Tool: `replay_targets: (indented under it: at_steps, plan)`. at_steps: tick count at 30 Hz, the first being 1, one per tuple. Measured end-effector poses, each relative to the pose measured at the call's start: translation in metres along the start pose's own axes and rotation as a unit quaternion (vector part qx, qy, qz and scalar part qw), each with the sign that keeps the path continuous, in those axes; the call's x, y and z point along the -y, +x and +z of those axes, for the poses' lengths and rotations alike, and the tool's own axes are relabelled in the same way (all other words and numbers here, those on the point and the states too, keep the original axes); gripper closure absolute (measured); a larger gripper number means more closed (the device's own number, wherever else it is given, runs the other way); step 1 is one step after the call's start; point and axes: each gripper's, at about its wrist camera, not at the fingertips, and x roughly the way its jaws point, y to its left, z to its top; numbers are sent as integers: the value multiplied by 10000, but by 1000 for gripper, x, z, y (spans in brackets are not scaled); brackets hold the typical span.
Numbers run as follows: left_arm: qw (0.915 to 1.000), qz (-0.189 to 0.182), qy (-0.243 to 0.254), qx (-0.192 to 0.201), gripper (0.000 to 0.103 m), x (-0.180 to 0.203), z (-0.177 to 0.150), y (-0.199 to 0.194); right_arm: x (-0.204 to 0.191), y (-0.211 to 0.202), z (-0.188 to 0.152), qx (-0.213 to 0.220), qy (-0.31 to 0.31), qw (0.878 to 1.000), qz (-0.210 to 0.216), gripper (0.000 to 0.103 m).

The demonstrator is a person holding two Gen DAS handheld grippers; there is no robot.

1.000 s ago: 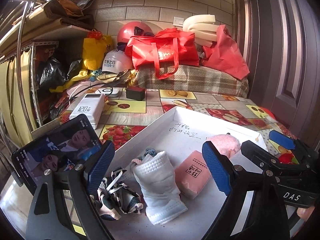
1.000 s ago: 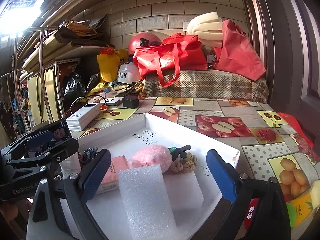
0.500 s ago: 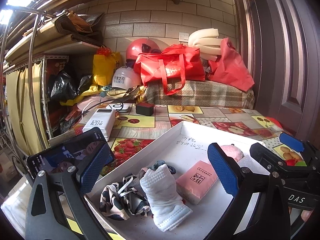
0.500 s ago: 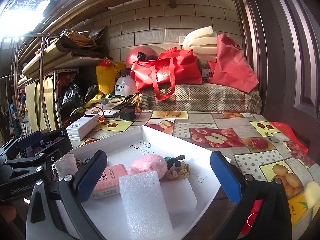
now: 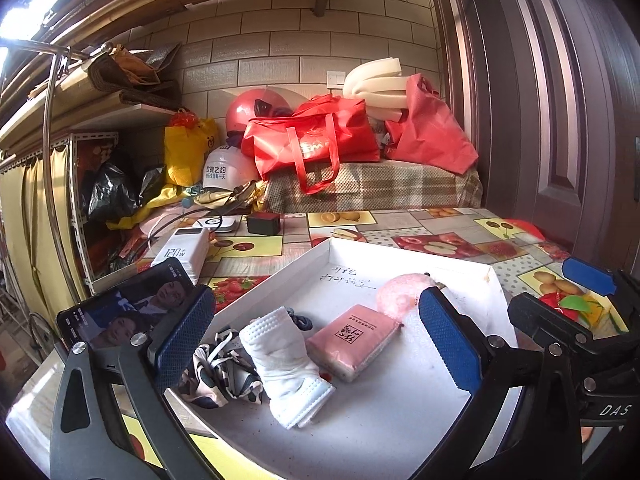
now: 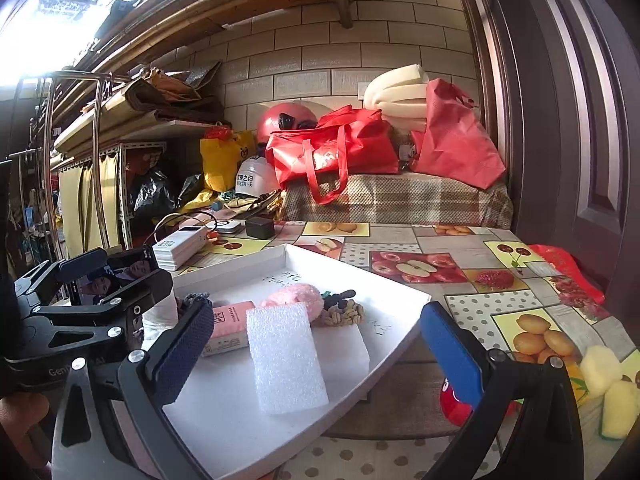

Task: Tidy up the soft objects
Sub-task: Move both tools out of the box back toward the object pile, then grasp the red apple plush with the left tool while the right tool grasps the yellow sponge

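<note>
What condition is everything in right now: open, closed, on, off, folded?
Left gripper: jaws open, empty.
Right gripper: jaws open, empty.
White tray: lidless.
Phone: screen on.
Face mask: folded.
Tissue pack: lying flat.
Foam sheet: lying flat.

Left tongs (image 5: 316,344) and right tongs (image 6: 316,348), black frames, blue textured pads, silver screws, white "DAS" lettering
</note>
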Motion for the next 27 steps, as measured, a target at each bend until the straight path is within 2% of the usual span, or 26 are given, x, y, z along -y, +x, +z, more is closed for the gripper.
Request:
replay_targets:
  at_steps: [3,7,10,13,17,19,21,24,27]
  plan:
    - [9994,-309,143,-41,0,18,-2,-7,24,-14,-5,-88,170,9998,-53,0]
    - [9961,-750,459,-112,0,49,-4,-15,60,-38,-12,-175,231,9988,-386,0]
    - [9927,-971,697,-138,0,74,-5,-20,92,-59,-18,-180,357,9962,-772,0]
    - [9883,-1353,662,-246,0,94,-6,-21,124,-80,-23,-211,555,9917,-1141,0]
    - [9826,-1663,664,-493,1,125,-5,-14,172,-100,-27,-335,805,9771,-1942,0]
    - [9795,-1743,823,-582,1,144,-5,-10,194,-102,-29,-532,969,9686,-2228,0]
    - [9752,-1826,1024,-712,1,163,-5,-4,210,-100,-34,-813,1110,9627,-2328,0]
    - [9677,-2000,1189,-969,1,190,-5,9,217,-91,-39,-1222,1160,9621,-2145,0]
    - [9634,-1893,1338,-1348,1,214,-7,30,214,-69,-43,-1759,884,9567,-2142,0]
